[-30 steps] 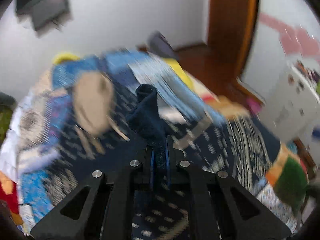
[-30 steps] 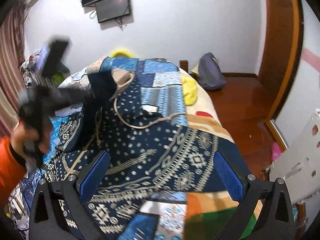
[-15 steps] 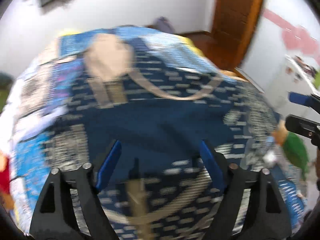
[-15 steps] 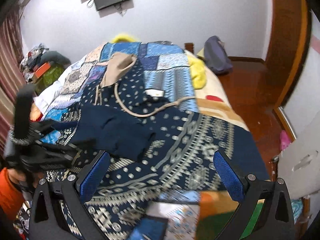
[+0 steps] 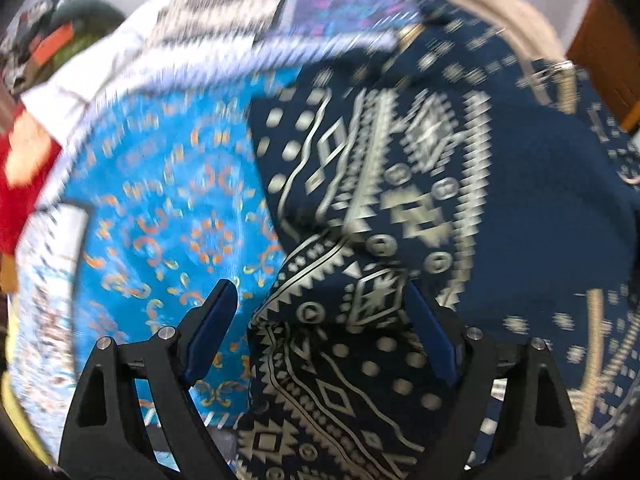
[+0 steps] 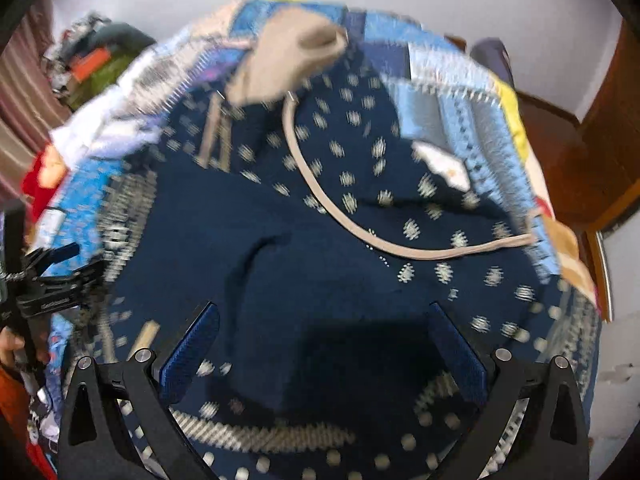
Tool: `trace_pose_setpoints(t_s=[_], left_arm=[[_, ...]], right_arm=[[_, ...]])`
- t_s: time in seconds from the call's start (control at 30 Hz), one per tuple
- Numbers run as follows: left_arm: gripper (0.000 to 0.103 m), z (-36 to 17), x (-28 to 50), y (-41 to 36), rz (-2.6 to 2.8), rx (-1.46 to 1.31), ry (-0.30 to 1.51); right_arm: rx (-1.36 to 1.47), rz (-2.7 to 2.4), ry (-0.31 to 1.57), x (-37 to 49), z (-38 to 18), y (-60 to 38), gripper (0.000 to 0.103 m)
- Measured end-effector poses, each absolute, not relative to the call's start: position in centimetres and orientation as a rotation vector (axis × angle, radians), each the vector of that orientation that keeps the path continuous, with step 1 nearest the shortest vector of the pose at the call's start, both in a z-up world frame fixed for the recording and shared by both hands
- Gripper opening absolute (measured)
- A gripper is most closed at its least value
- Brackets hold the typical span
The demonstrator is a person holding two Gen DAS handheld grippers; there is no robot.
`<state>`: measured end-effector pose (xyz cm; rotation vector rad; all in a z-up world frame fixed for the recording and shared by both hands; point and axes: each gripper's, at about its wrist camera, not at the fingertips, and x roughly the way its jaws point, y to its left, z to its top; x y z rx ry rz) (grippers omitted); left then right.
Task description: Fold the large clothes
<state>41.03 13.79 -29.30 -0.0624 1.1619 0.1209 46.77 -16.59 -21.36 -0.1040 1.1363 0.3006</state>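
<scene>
A large navy garment with a white geometric print [image 5: 384,184] lies spread on the bed; it also fills the right wrist view [image 6: 320,264], with a beige hood [image 6: 296,52] at its far end and a beige trim band [image 6: 360,236] curving across. A plain navy panel [image 6: 304,280] lies folded over its middle. My left gripper [image 5: 320,320] is open, its jaws straddling a raised fold at the garment's left edge. My right gripper [image 6: 324,344] is open, low over the plain navy panel. The left gripper also shows at the left edge of the right wrist view [image 6: 52,276].
A bright blue patterned bedcover [image 5: 168,208] lies left of the garment, with a patchwork quilt [image 6: 452,92] beyond it. A red item [image 5: 20,184] sits at the bed's left side. A wooden door [image 6: 608,128] and floor are on the right.
The left gripper let go of the dark sleeve, opened and swung down to the garment's left edge. The right gripper dropped closer over the folded navy panel.
</scene>
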Motion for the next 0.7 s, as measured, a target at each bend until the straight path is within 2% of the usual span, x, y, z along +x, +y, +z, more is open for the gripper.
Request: trace_pose_setpoints(t_s=[0.13,0.47,0.57,0.7], left_arm=[[0.098,-31.2,40.9,15.1,0.129,-0.121,1.150],[0.099,-31.2,38.6,17.6,0.162,-0.091,1.155],[0.099,-30.8,38.0,17.8,0.188,-0.068,1.168],[0.099,-29.8,37.3,17.6,0.231,-0.023,1.185]], right_arm=[[-0.201,0.294,1.149,47.0,-23.5,-16.4,0.103],[-0.354,0.198,1.063,44.1,-21.4,-20.4,0.103],[-0.509,0.035,1.030,43.3,-21.9,-22.4,0.103],[-0.396,0.028,1.074,41.8,-21.4,-26.7,0.103]])
